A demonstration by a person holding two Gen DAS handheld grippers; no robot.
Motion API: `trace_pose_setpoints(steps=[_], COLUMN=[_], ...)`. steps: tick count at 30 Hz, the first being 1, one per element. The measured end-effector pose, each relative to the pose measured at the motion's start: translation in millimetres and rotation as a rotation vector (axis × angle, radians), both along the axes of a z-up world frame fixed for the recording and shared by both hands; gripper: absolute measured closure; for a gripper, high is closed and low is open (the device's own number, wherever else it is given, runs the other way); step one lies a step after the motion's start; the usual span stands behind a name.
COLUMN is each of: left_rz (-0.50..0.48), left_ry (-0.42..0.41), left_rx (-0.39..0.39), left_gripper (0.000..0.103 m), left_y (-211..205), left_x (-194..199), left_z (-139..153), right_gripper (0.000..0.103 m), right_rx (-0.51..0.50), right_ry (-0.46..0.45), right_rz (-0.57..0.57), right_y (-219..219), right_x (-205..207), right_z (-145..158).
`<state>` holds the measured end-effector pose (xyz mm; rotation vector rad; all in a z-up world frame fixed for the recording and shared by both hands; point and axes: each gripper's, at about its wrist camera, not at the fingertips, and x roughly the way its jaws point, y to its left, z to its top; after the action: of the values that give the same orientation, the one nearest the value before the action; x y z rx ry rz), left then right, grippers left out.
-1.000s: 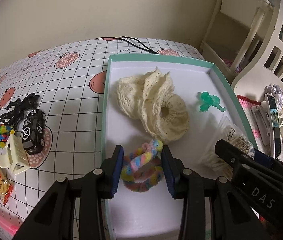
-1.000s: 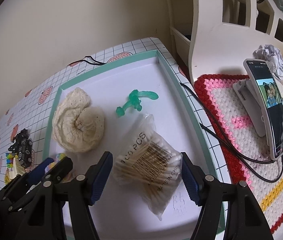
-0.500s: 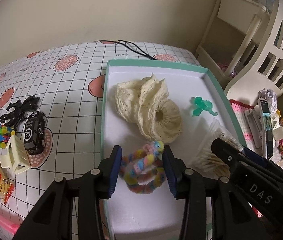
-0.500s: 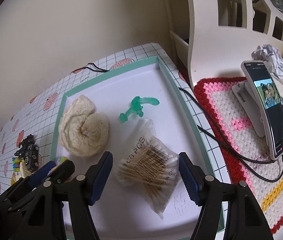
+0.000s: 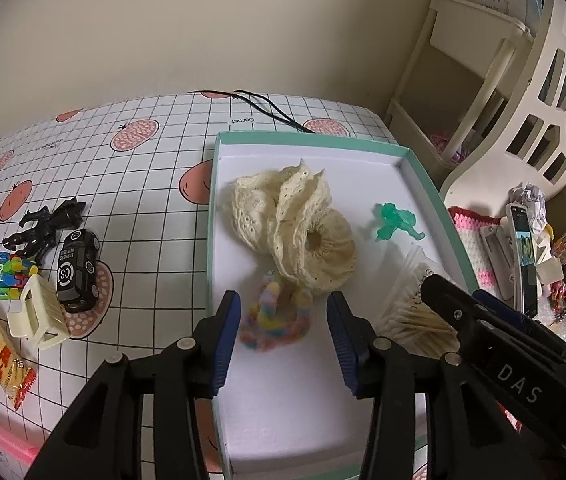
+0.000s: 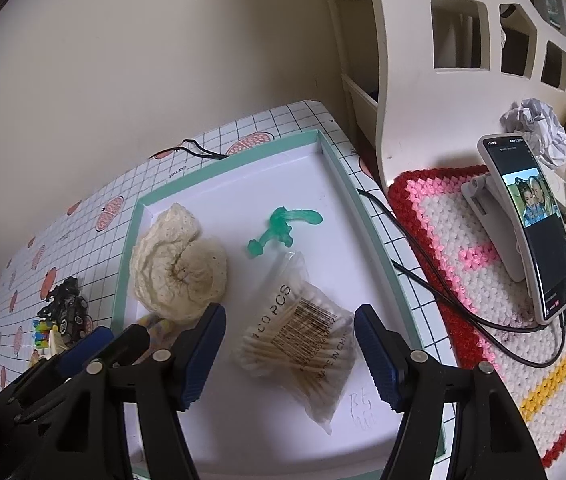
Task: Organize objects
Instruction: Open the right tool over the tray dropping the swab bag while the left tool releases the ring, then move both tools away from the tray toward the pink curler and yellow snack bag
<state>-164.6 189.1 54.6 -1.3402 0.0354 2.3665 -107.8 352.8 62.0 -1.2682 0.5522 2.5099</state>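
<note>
While both grippers hung over the white tray (image 5: 419,168) with its teal rim, neither one held anything. The left gripper (image 5: 283,320) had its blue-padded fingers spread wide, and the rainbow fuzzy scrunchie (image 5: 275,320) lay blurred on the tray floor between them, touching neither pad as far as could be seen. Just beyond it sat the cream crocheted piece (image 5: 295,224), and to the right a small green figurine (image 5: 395,222). The right gripper (image 6: 289,354) was likewise parted wide, its fingers either side of a clear bag of cotton swabs (image 6: 299,344) resting in the tray; the bag read "PCS" after partly hidden digits, carried a barcode, and what looked like "MADE IN CHINA". In the left wrist view the right gripper's body showed the letters "DAS".

Left of the tray, on the grid-patterned tablecloth (image 5: 123,184) printed with pink fruit and the word "Garnet", lay a black toy car (image 5: 77,270) marked "CS" on its roof, a black figure (image 5: 45,228), a cream hair claw (image 5: 37,316) and a yellow snack packet (image 5: 1,356). To the right, a phone (image 6: 531,224) stood on a stand on a crocheted mat (image 6: 483,280).
</note>
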Motion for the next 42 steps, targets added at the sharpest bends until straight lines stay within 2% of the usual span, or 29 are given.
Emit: trace_pose_setpoints(steps=[12,14,19,23,27,29,36,38,42], left_rz=[0.054,0.068,0.099,0.125,0.146,0.158,0.200,0.205,0.220], left_ry=[0.028,0.029,0.040,0.049,0.056,0.056,0.053,0.053,0.068], left_rx=[0.021,0.020,0.010,-0.001,-0.009,-0.010,-0.014,-0.012,-0.022], left_gripper=[0.055,0.048,0.046,0.036,0.034,0.022,0.019,0.008,0.006], left_y=[-15,-18,-22,-28,-34,-37,-47,-48,-50], left_x=[-2,-3,-4,-6,-8,-10,-13,-14,-13], left_z=[12,12,12,12,12,11,8,8,9], right_gripper=[0.033,0.032,0.025,0.022,0.016,0.007,0.003,0.001,0.000], right_rx=[0.027,0.030,0.028,0.029,0.030,0.028,0.032,0.031,0.029], right_ry=[0.021,0.024,0.023,0.024,0.022,0.024,0.023,0.024,0.022], right_rz=[0.025,0.027,0.032,0.038,0.040,0.041,0.043,0.045,0.045], right_y=[-9,-10,-10,-10,-11,-11,-12,-12,-12], right_x=[1,1,1,0,0,1,1,1,1], right_z=[5,6,5,5,4,4,3,3,2])
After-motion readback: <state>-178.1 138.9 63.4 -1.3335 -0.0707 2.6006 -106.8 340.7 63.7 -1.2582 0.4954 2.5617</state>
